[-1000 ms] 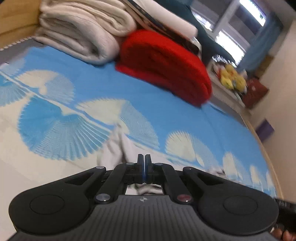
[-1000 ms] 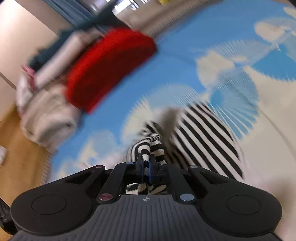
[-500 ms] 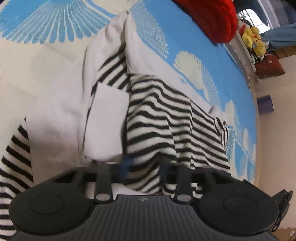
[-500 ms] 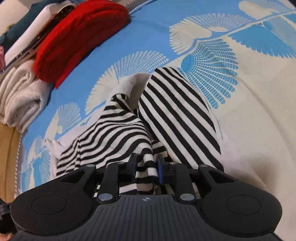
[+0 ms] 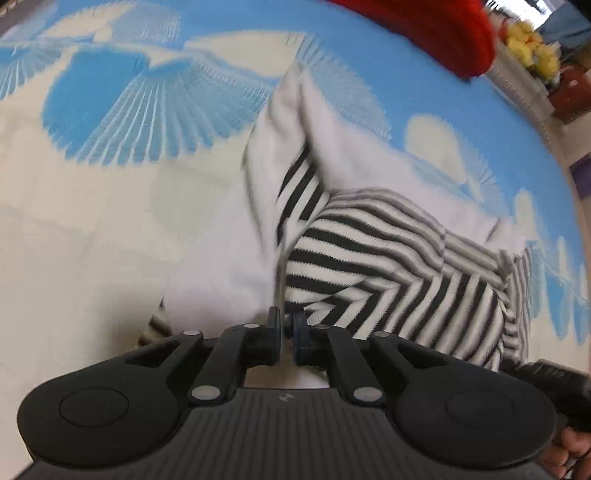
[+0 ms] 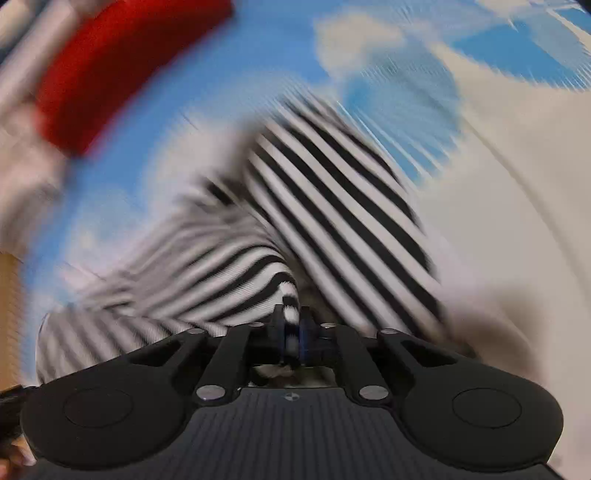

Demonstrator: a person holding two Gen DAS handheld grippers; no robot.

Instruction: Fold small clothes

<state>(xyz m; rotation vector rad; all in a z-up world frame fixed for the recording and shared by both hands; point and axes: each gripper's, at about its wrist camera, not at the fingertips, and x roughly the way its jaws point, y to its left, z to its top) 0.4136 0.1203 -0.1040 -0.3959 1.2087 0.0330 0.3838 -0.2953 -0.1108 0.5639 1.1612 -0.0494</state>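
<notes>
A small black-and-white striped garment (image 5: 388, 258) with white parts lies bunched on the blue and cream fan-patterned blanket (image 5: 110, 221). My left gripper (image 5: 287, 328) is shut on a thin white edge of the garment. My right gripper (image 6: 291, 332) is shut on a striped fold of the same garment (image 6: 332, 206). The right wrist view is strongly motion-blurred. The cloth stretches away from both grippers toward the far side of the bed.
A folded red blanket (image 5: 424, 26) lies at the far edge of the bed; it also shows in the right wrist view (image 6: 110, 70). Yellow soft toys (image 5: 532, 48) sit beyond the bed at the far right. Pale folded cloth (image 6: 22, 66) lies beside the red blanket.
Half a second ago the left fingers were spread apart over the garment; now they are shut on its white edge. The right gripper keeps its hold and is moving fast.
</notes>
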